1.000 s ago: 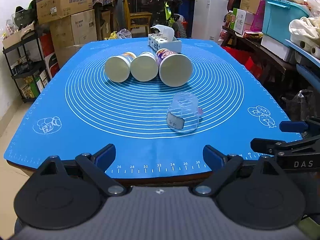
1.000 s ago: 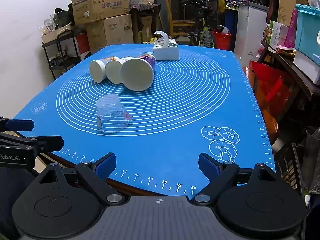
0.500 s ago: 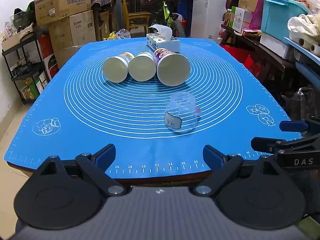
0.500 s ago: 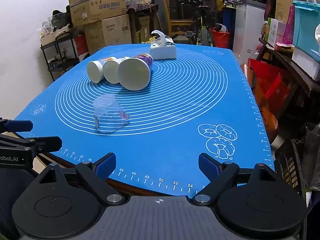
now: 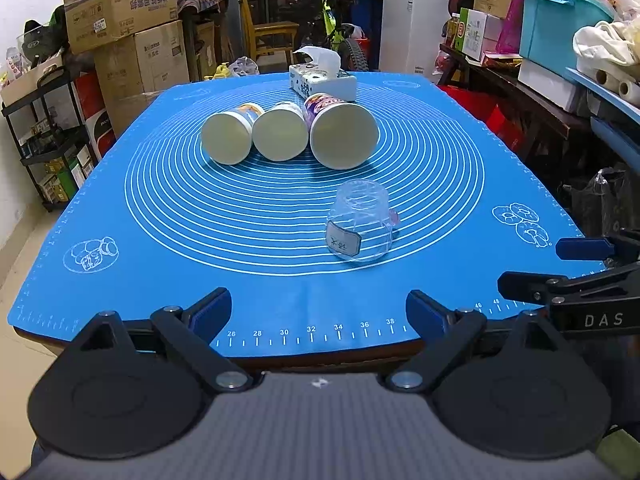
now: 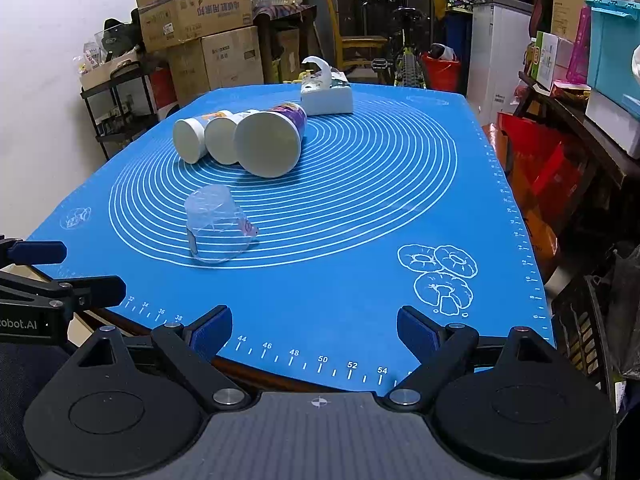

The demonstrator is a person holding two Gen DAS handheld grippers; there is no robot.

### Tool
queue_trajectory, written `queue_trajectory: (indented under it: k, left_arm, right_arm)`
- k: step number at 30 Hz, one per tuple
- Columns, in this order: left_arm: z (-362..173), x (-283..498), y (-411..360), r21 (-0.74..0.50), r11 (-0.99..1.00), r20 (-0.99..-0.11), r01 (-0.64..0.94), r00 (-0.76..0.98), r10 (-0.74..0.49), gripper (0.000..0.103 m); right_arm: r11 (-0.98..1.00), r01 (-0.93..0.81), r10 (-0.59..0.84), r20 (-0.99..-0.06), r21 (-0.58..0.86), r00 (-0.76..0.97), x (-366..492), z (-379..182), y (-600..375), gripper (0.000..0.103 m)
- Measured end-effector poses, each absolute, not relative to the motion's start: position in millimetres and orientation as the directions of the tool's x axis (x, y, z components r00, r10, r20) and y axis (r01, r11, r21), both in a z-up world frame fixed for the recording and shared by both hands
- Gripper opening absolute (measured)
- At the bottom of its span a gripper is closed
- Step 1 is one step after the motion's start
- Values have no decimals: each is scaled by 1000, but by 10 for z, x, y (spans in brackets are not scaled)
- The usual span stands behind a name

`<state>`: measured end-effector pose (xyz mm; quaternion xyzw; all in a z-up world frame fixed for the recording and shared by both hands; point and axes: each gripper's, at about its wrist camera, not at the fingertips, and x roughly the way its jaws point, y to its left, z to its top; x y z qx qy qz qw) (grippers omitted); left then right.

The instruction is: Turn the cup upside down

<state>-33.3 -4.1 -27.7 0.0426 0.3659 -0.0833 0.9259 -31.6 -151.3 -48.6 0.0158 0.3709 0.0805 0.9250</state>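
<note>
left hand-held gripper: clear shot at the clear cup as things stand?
Probably yes. The left hand-held gripper is open at the mat's near edge, and the clear cup sits ahead, slightly right, with only bare blue mat between. The three paper cups lie behind it, out of the path.

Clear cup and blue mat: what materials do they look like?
Cup: looks like thin clear plastic, glossy; the mat's lines show through its wall. Could be glass, but unlikely.
Mat: probably silicone, matte blue with printed white rings and ruler marks, lying flat to the table edge.
</note>
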Motion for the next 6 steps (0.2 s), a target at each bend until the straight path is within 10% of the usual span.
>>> queue_trajectory:
  k: [6]
  left_arm:
    - [-291, -327, -49, 22, 982, -690, 186, 714, -120, 98]
  right_arm:
    - [986, -135, 163, -690, 95, 705, -300, -515, -1518, 91]
